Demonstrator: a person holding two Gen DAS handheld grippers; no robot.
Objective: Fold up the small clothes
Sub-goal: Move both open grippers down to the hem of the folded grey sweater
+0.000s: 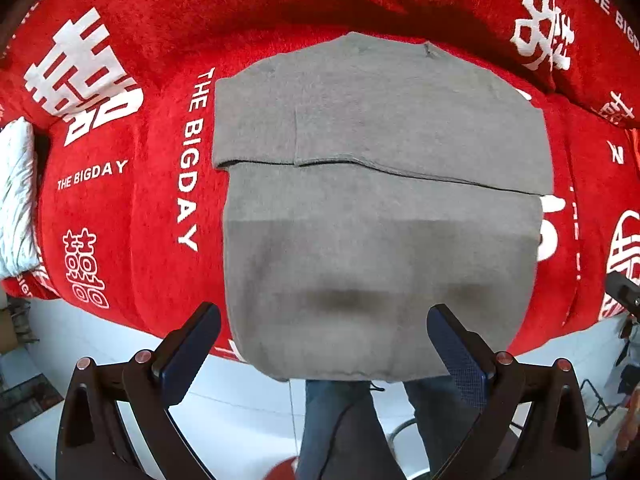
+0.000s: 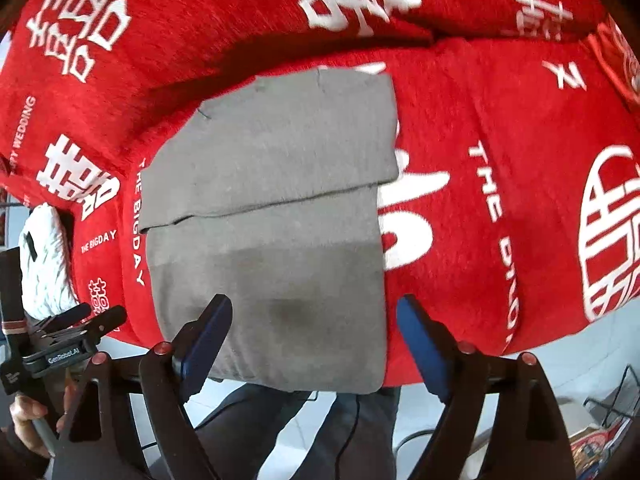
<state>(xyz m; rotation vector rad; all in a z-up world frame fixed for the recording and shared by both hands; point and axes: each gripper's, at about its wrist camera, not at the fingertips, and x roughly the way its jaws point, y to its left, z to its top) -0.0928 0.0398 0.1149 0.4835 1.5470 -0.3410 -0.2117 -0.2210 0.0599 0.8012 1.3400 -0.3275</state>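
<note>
Grey folded garment [image 1: 380, 208] lies flat on red printed blanket [image 1: 132, 208], directly below and ahead of both. Left hand-held gripper [image 1: 324, 344] jaws wide, nothing between. Right hand-held gripper [image 2: 316, 340] jaws wide too, empty, above garment's near edge.

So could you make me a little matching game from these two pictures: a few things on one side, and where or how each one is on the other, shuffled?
Things:
1. grey garment
2. red blanket
3. white bundle
4. left claw

Place or state:
A. printed with white lettering, spread underneath
B. at the blanket's far left edge
C. folded, top layer ending in a straight edge across the middle
D. open, above the cloth, nothing between its pads

Pairs: 1-C, 2-A, 3-B, 4-D
</note>
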